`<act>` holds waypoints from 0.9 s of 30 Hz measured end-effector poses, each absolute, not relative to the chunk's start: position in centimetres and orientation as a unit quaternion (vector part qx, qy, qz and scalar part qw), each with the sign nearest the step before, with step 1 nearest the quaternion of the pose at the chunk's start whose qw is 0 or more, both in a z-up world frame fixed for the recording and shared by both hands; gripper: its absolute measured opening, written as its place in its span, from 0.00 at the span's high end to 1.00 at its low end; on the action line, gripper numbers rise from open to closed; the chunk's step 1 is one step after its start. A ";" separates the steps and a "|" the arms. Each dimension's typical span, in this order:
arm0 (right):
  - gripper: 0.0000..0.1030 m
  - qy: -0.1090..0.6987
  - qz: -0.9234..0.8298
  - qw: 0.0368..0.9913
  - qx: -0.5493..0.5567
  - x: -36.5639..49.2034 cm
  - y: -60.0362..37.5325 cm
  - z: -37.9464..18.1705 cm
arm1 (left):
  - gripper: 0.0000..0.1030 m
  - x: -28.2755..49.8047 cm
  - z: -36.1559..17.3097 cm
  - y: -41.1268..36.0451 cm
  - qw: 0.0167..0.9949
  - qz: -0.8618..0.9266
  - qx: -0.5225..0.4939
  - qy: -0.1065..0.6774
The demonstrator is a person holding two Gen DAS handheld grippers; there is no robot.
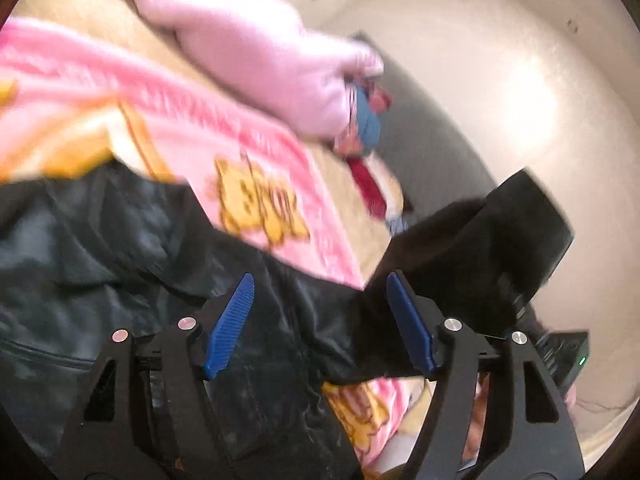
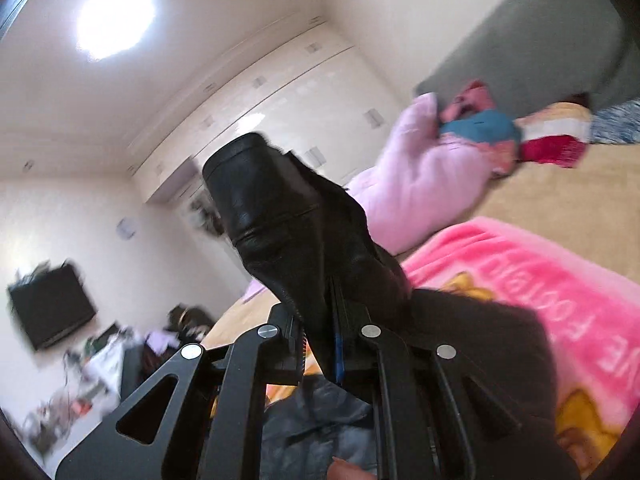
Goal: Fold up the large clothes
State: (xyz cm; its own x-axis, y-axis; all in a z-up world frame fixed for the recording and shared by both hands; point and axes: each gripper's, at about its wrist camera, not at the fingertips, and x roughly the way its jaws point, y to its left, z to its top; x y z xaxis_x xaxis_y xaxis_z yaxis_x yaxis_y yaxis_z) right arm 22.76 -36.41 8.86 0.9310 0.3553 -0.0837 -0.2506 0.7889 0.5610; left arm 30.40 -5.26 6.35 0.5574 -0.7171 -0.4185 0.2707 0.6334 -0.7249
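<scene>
The black jacket (image 1: 132,264) lay on the bed (image 2: 560,196), spread over a pink blanket (image 1: 132,92) printed with yellow cartoon figures. It looked like leather, dull and creased, greyish with scuffs, with a collar fold and a zip line showing on the body. The body stayed on the blanket, while one sleeve (image 2: 288,216) was lifted off it.

The right tool (image 2: 320,344) was clamped narrow on that sleeve, the fabric pinched between the fingers. From the grip the sleeve stood up and away, its long axis slanting toward the wardrobe wall, the cuff end uppermost and folded to a blunt, squared tip. In the left wrist view the same sleeve (image 1: 480,240) rose off to the right of the body, clear of the blanket.

The left tool (image 1: 320,324) stood wide, its blue pads (image 1: 232,324) apart over the jacket's body with nothing pressed between them.

Farther up the bed a pale pink quilted garment (image 1: 256,52) lay bunched, touching a small heap of blue, red and patterned cloth (image 2: 488,132) by the grey headboard (image 2: 532,36). Everything was blurred.
</scene>
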 end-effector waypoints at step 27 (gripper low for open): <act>0.91 0.230 0.310 0.921 0.057 21.8 -14.2 1.7 | 0.24 21.9 5.1 12.9 0.839 -0.205 -0.391 0.317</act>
